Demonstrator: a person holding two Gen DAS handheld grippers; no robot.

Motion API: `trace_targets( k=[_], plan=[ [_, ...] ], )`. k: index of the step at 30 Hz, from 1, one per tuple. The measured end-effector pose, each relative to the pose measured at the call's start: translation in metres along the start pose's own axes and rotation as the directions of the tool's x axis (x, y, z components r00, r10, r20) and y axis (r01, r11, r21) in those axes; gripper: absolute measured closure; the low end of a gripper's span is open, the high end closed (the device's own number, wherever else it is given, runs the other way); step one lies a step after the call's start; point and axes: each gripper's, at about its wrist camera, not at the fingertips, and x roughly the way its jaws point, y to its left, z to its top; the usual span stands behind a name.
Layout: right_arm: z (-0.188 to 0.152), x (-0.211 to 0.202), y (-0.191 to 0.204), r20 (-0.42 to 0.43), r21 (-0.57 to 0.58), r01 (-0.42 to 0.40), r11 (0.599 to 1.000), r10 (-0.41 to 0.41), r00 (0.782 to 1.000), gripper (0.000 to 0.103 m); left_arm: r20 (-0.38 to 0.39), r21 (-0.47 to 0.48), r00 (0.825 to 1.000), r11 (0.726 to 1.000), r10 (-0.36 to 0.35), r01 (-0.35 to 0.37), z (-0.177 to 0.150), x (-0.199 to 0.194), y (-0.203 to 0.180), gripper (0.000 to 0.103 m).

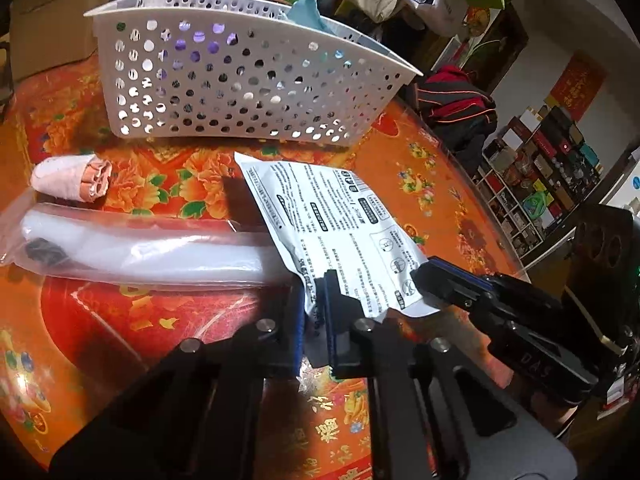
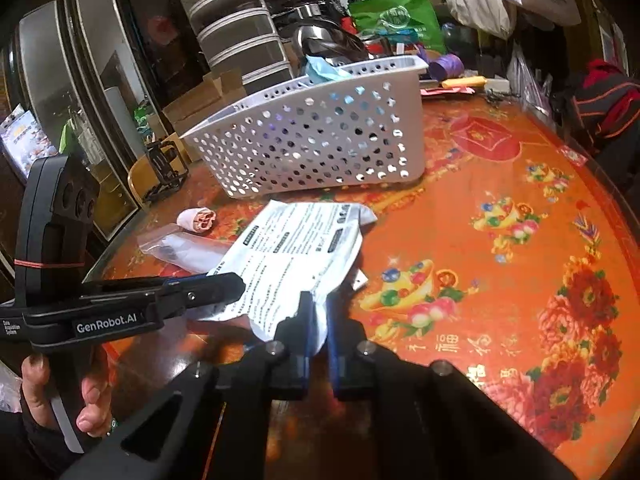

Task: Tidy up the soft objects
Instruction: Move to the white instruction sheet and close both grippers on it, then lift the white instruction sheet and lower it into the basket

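Observation:
A white printed soft packet (image 1: 332,220) (image 2: 296,244) lies on the red flowered tablecloth, in front of a white perforated basket (image 1: 240,80) (image 2: 320,140). My left gripper (image 1: 314,312) (image 2: 236,282) is shut on the packet's near left corner. My right gripper (image 2: 318,312) (image 1: 424,276) is shut on its near right edge, which is crumpled between the pads. To the left lie a clear bag with a white roll (image 1: 140,252) (image 2: 188,254) and a rolled pink cloth (image 1: 76,182) (image 2: 198,220). A teal soft item (image 1: 306,12) (image 2: 324,70) sticks out of the basket.
Bags, metal pots and stacked containers (image 2: 236,28) crowd the table's far edge behind the basket. A red and black jacket (image 1: 456,96) hangs at the right. A hand (image 2: 92,392) holds the left gripper's handle. Bare tablecloth (image 2: 500,220) stretches to the right.

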Motion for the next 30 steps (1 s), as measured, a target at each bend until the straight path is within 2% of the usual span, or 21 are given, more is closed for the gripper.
trace_targets(
  k=[3,14,24,30],
  plan=[
    [0.003,-0.005,0.005,0.012,-0.016,0.012,1.0,-0.012,1.0,0.098,0.027,0.003,1.0,1.0,-0.013,0.013,-0.001,-0.009,0.0,0.097],
    [0.022,-0.023,0.024,0.061,-0.044,-0.021,0.999,0.023,0.998,0.099,0.108,0.014,0.993,0.999,-0.045,0.044,0.017,-0.054,0.005,0.097],
    [0.065,-0.047,0.06,0.134,-0.115,-0.031,0.993,0.046,0.99,0.099,0.2,0.04,0.979,0.999,-0.041,0.034,0.043,-0.11,0.004,0.097],
    [0.093,-0.054,0.077,0.164,-0.154,-0.027,0.988,0.053,0.985,0.099,0.252,0.073,0.967,0.997,-0.026,0.007,0.076,-0.136,0.003,0.097]
  ],
)
